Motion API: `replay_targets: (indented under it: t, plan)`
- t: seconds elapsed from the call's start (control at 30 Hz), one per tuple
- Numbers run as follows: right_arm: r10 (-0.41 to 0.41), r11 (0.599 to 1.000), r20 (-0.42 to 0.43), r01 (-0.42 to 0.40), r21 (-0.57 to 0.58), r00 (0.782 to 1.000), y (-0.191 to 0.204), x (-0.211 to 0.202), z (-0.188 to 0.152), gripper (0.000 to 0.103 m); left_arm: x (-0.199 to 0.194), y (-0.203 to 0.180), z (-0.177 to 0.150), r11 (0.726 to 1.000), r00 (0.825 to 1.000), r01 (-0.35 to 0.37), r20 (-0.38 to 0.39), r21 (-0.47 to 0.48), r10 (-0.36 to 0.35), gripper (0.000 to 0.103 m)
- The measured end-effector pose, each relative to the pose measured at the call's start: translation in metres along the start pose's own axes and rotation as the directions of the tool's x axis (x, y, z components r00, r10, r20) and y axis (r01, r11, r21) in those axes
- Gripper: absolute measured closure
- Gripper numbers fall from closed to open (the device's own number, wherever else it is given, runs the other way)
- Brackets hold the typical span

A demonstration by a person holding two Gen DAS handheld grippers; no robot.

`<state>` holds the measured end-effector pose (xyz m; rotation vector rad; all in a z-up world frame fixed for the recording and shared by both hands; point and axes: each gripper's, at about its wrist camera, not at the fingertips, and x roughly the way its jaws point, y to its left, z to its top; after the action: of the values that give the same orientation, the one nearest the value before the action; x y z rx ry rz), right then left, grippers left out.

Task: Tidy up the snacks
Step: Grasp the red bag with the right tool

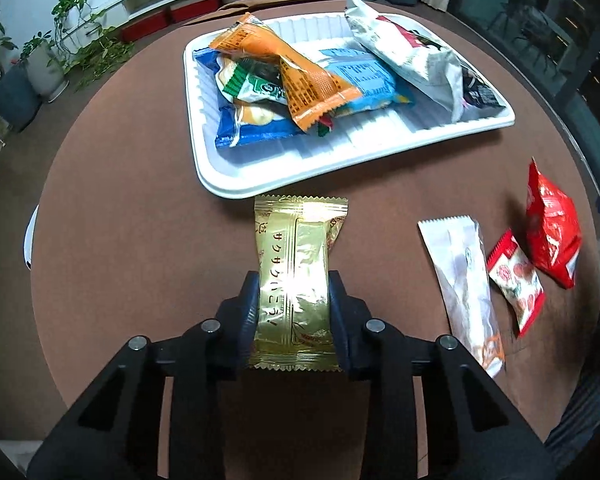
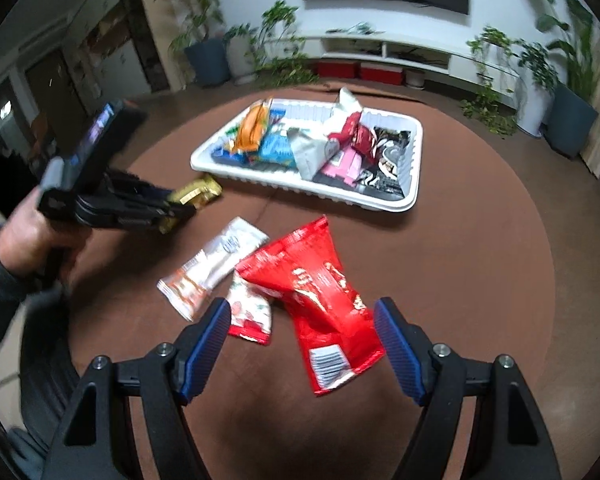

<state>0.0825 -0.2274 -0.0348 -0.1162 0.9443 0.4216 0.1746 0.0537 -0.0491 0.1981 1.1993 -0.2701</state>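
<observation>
Left wrist view: left gripper [image 1: 294, 304] clamped on gold wafer packet [image 1: 296, 264] beside white tray [image 1: 220, 176]. Right gripper [image 2: 302, 316] stood wide around red snack bag [image 2: 324, 296], pads clear.

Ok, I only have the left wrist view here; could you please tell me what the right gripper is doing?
Observer: The right gripper hangs over the big red packet with its jaws open, gripping nothing.
Operator: Thank you. Is anything hidden behind the white bag in the tray?
Observer: Yes, a pink packet lies in the white tray, between the white bag and the black packet.
Operator: And how does my grip look from the side?
Observer: The gold packet sticks out of the left gripper toward the tray; I cannot tell whether it is clear of the table.
</observation>
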Motion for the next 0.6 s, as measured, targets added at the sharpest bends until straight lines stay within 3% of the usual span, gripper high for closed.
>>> replay_targets:
  t: [0.3,0.43,0.6]
  plan:
    - [0.030,0.988,-0.165,-0.055,-0.146,0.986,-0.015,0.030,0.013,0.027,-0.013,-0.006,-0.032,0.999,0.999,0.035,0.012,0.020,-0.035,0.073]
    - [0.015,0.971,-0.240,-0.071,-0.227,0.971,-0.009,0.051,0.015,0.033,-0.021,-0.016,-0.051,0.998,0.998,0.052,0.017,0.031,-0.052,0.073]
    - [-0.001,0.972,-0.281,-0.065,-0.225,0.960,-0.013,0.069,0.019,0.038,-0.025,-0.018,-0.063,0.998,0.998,0.058,0.023,0.027,-0.059,0.073]
